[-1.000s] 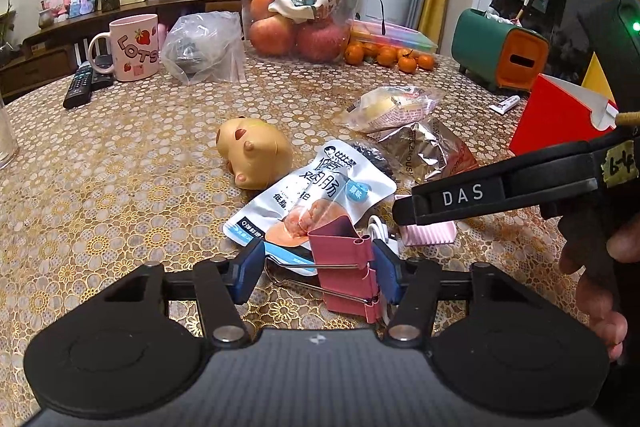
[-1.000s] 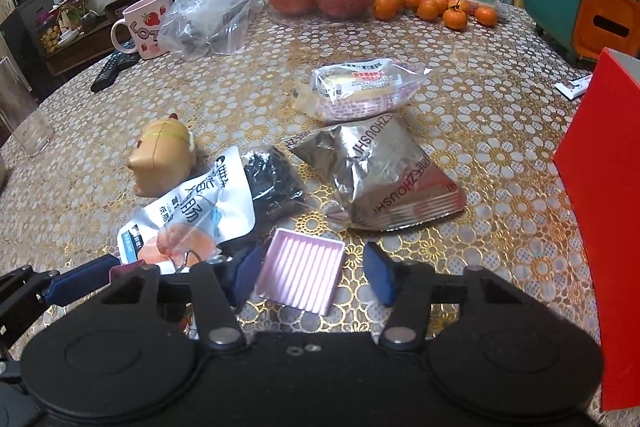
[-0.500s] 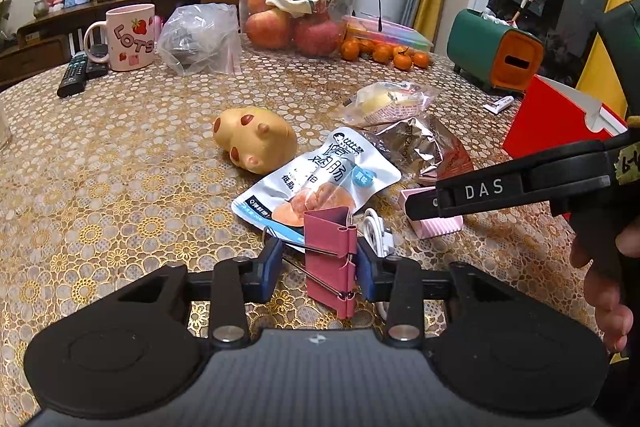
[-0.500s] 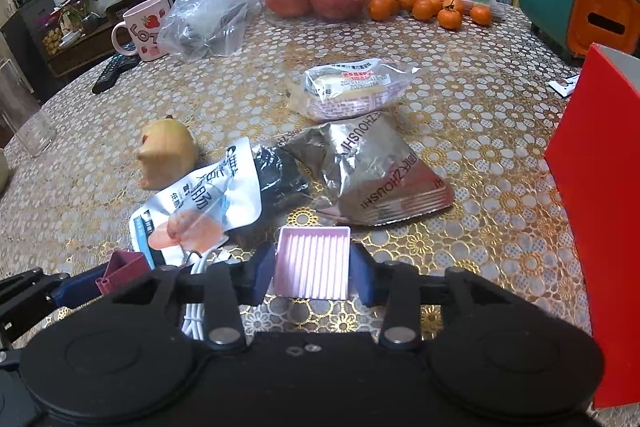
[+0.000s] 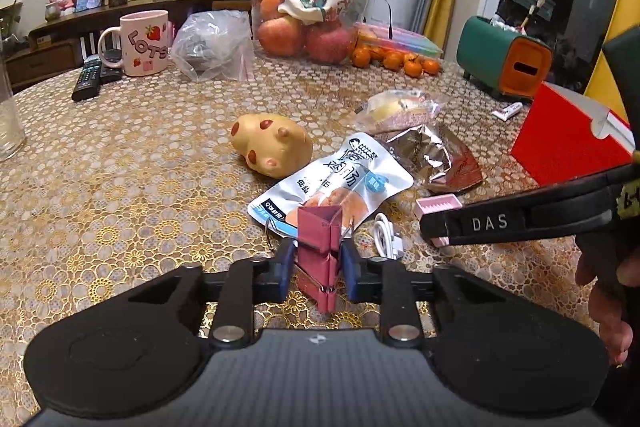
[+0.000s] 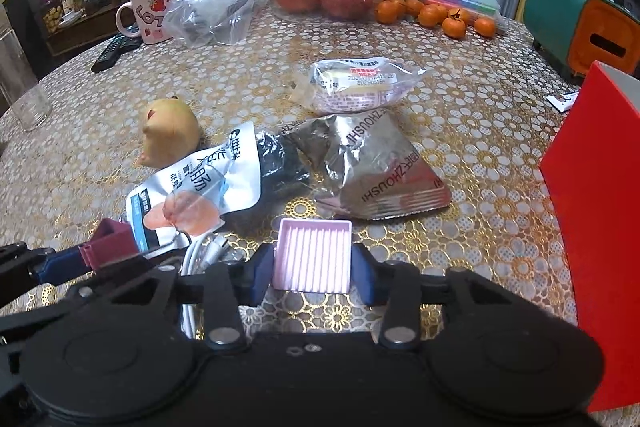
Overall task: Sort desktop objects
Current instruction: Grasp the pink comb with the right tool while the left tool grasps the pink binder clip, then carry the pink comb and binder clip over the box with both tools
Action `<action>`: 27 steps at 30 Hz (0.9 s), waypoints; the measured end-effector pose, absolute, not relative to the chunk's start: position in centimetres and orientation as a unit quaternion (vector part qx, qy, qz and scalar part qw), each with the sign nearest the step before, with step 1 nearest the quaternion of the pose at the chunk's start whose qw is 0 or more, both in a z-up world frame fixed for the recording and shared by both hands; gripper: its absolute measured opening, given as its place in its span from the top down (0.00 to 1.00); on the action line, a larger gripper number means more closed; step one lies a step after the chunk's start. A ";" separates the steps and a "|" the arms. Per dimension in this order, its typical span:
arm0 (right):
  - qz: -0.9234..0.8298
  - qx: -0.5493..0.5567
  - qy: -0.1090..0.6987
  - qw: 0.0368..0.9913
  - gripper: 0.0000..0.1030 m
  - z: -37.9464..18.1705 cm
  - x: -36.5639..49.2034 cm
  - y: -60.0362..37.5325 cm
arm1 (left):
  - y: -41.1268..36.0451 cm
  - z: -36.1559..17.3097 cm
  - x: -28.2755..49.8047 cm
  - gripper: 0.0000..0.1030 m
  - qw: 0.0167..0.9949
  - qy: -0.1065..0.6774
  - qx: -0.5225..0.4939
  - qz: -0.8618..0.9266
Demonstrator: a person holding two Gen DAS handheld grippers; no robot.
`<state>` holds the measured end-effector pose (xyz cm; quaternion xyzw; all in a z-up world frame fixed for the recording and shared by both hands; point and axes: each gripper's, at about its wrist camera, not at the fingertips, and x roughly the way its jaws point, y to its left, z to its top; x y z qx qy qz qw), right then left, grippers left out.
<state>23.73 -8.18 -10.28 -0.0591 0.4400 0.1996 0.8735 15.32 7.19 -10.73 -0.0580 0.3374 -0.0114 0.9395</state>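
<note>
My left gripper (image 5: 314, 269) is shut on a dark red binder clip (image 5: 318, 247), held just above the table; the clip also shows in the right wrist view (image 6: 110, 241). My right gripper (image 6: 314, 271) is shut on a small pink ribbed box (image 6: 314, 253), which shows behind its finger in the left wrist view (image 5: 438, 205). Ahead lie a white sausage packet (image 5: 340, 183), a yellow pig toy (image 5: 272, 143), a silver snack bag (image 6: 372, 167), a clear wrapped snack (image 6: 354, 87) and a white cable (image 5: 386, 235).
A red box (image 6: 600, 227) stands at the right. At the back are a pink mug (image 5: 144, 43), remotes (image 5: 92, 81), a plastic bag (image 5: 212, 45), a fruit container (image 5: 312, 23), tangerines (image 5: 396, 61) and a green-orange tissue box (image 5: 504, 63). A glass (image 5: 10, 123) stands far left.
Both grippers closed further: the left onto the binder clip, the right onto the pink box. Both then drew back and rose slightly with their objects.
</note>
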 end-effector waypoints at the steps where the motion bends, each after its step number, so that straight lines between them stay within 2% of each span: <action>1: 0.199 -0.058 0.440 0.874 0.61 -10.2 23.7 -8.3 | 7.2 -10.5 15.2 0.81 0.940 0.335 -0.057 -0.011; 11: 0.208 -0.045 0.430 0.877 0.61 -8.9 22.0 -10.7 | 6.7 -8.8 14.0 0.84 0.944 0.323 -0.070 -0.012; 27: 0.225 -0.030 0.395 0.890 0.61 -3.7 18.9 -16.6 | 4.2 -4.0 11.9 0.84 0.952 0.296 -0.073 -0.024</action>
